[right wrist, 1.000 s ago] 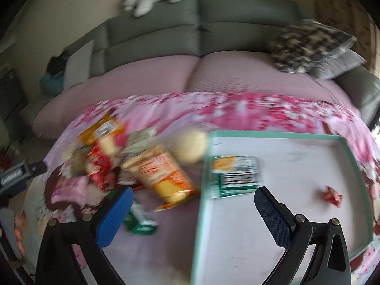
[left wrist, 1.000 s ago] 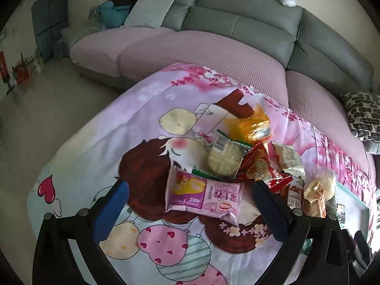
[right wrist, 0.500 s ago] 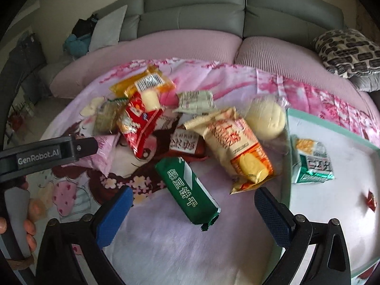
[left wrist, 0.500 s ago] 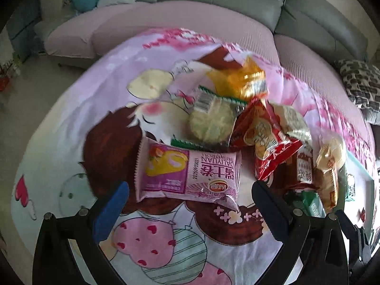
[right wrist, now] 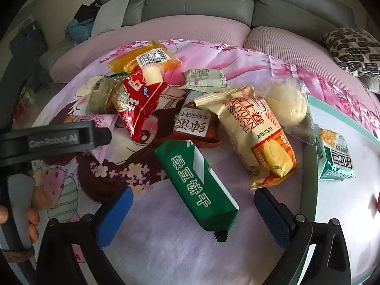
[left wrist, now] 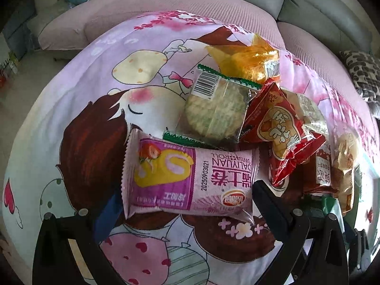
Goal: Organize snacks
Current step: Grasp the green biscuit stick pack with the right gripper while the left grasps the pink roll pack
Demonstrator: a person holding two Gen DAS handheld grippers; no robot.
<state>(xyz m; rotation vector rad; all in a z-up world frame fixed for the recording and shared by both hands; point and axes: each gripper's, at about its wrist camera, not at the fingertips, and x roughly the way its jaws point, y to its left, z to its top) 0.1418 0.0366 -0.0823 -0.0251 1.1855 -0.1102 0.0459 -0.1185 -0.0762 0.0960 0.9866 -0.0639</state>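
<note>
Snack packets lie in a heap on the cartoon-print cloth (left wrist: 78, 99). A pink Swiss roll packet (left wrist: 190, 180) lies between the fingers of my open left gripper (left wrist: 187, 209), its ends close to both pads. Behind it are a round rice cracker (left wrist: 216, 111), a red packet (left wrist: 282, 130) and a yellow packet (left wrist: 249, 59). My right gripper (right wrist: 193, 217) is open over the near end of a green biscuit packet (right wrist: 197, 185). A beige Swiss roll packet (right wrist: 256, 137) and a wrapped bun (right wrist: 285, 106) lie beside the teal-rimmed tray (right wrist: 311, 166).
The tray holds a green-and-white packet (right wrist: 334, 156). My left gripper's body (right wrist: 54, 140) and the hand holding it (right wrist: 14, 213) fill the left of the right wrist view. A pink and grey sofa (right wrist: 201, 0) curves behind the table, with a patterned cushion (right wrist: 351, 47) on it.
Both grippers have come down and forward to the heap. The left now straddles the pink packet. The right swung left from the tray to the green packet.
</note>
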